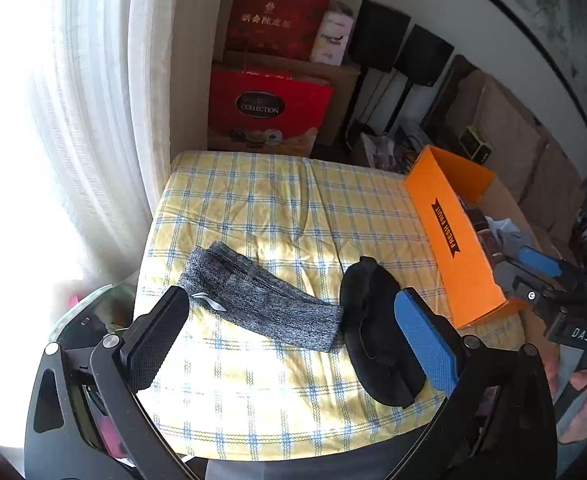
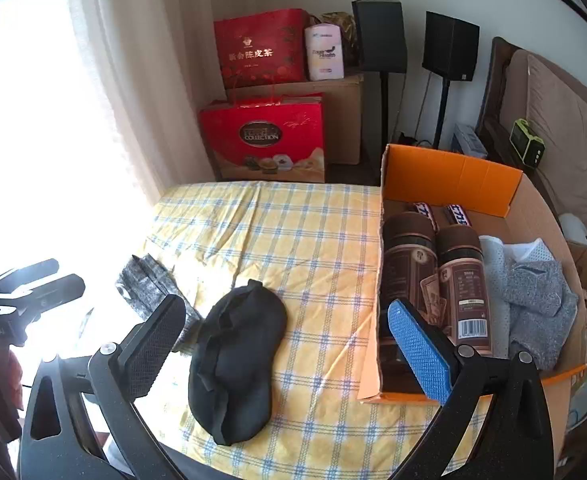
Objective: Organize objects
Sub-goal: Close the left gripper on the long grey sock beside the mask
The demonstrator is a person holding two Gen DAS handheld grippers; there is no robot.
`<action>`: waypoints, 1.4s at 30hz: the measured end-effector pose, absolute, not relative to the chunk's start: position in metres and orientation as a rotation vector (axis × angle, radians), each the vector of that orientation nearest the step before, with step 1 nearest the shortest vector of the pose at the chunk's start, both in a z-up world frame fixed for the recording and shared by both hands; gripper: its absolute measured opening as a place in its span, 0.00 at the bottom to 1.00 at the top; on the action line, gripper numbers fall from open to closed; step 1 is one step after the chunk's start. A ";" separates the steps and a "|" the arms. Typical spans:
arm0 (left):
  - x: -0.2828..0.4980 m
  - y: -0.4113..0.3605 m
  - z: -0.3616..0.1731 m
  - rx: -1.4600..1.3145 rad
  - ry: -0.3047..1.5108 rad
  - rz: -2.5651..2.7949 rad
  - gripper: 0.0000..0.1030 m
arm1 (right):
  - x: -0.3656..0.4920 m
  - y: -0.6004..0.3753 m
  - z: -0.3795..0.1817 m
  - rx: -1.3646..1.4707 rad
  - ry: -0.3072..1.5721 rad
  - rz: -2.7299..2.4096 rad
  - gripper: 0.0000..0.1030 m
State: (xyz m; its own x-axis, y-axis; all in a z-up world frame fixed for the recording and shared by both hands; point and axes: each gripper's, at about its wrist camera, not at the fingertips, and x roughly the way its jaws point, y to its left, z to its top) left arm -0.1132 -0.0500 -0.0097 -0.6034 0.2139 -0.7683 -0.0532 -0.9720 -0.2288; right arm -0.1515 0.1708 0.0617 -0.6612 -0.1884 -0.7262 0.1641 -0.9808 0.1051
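A black eye mask and a folded grey sock lie on the yellow checked tablecloth. An orange cardboard box stands at the right, holding two brown cans, snack bars and grey cloth. My left gripper is open and empty above the sock and mask. My right gripper is open and empty, between the mask and the box's near left wall. The right gripper also shows in the left wrist view.
Red gift boxes and a brown carton stand behind the table by the white curtain. Two black speakers on stands and a sofa with cushions lie at the back right. The table's near edge sits under both grippers.
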 end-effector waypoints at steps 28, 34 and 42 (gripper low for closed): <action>-0.134 -0.117 -0.101 -1.465 -0.521 2.702 1.00 | -0.129 0.108 -0.005 1.246 0.040 -2.511 0.99; -0.159 -0.124 -0.109 -1.469 -0.529 2.693 1.00 | -0.133 0.105 -0.020 1.282 0.056 -2.506 0.99; -0.191 -0.115 -0.123 -1.498 -0.428 2.664 0.97 | -0.145 0.103 -0.040 1.349 0.040 -2.497 0.99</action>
State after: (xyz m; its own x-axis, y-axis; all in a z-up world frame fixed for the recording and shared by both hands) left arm -0.1910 -0.1149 -0.1226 -0.5275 0.1825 -0.8297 0.0868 -0.9600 -0.2663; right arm -0.1448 0.1032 -0.0397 -0.5128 -0.2496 -0.8214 0.2761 -0.9539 0.1176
